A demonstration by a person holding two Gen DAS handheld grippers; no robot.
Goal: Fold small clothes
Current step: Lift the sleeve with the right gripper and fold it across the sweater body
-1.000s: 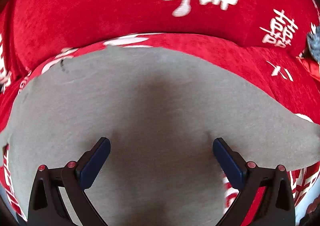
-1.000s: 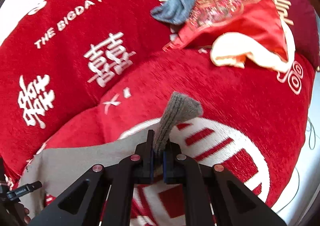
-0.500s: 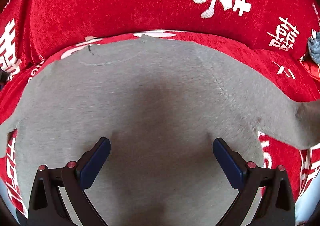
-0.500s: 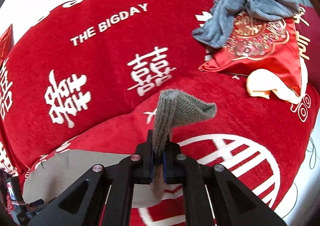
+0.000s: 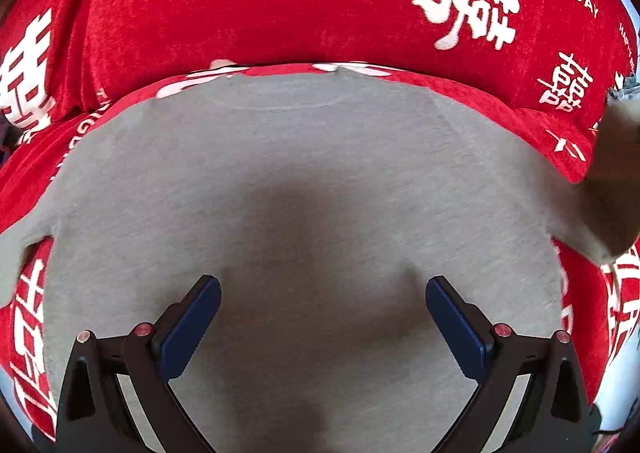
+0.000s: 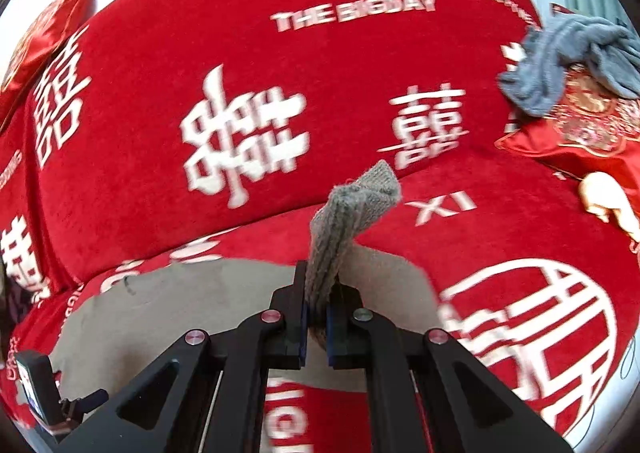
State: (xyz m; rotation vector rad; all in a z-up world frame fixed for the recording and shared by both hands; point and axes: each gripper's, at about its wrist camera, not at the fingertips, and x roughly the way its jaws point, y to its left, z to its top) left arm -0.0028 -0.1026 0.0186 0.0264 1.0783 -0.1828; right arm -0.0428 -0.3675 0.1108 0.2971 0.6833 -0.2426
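Grey knit fills the space under and ahead of the left gripper (image 5: 323, 307): a small sweater (image 5: 304, 189) lies flat on a red cover (image 5: 240, 5), its neckline at the far side from the jaws, one sleeve trailing off to the left and the other rising to the right edge of the left wrist view. The left jaws stand wide apart over the sweater's body, with nothing between the blue pads (image 5: 192, 327). The right gripper (image 6: 316, 323) is clenched on the ribbed cuff (image 6: 352, 209) of the right sleeve; the cuff stands up out of the jaws and folds over at its tip, lifted clear of the cover, while the rest of the sweater spreads below and to the left of these jaws. The cover carries white printing: "THE BIGDAY" far ahead of the right jaws, "XI" just right of the cuff, large double-happiness characters left and right of it, and part of a word ending "EDDING" at the top left of the left wrist view. Far to the upper right of the right jaws, a blue-grey cloth (image 6: 572, 57) is heaped on a red embroidered cushion (image 6: 588, 133). At the lower left of the right wrist view, part of the other gripper shows.
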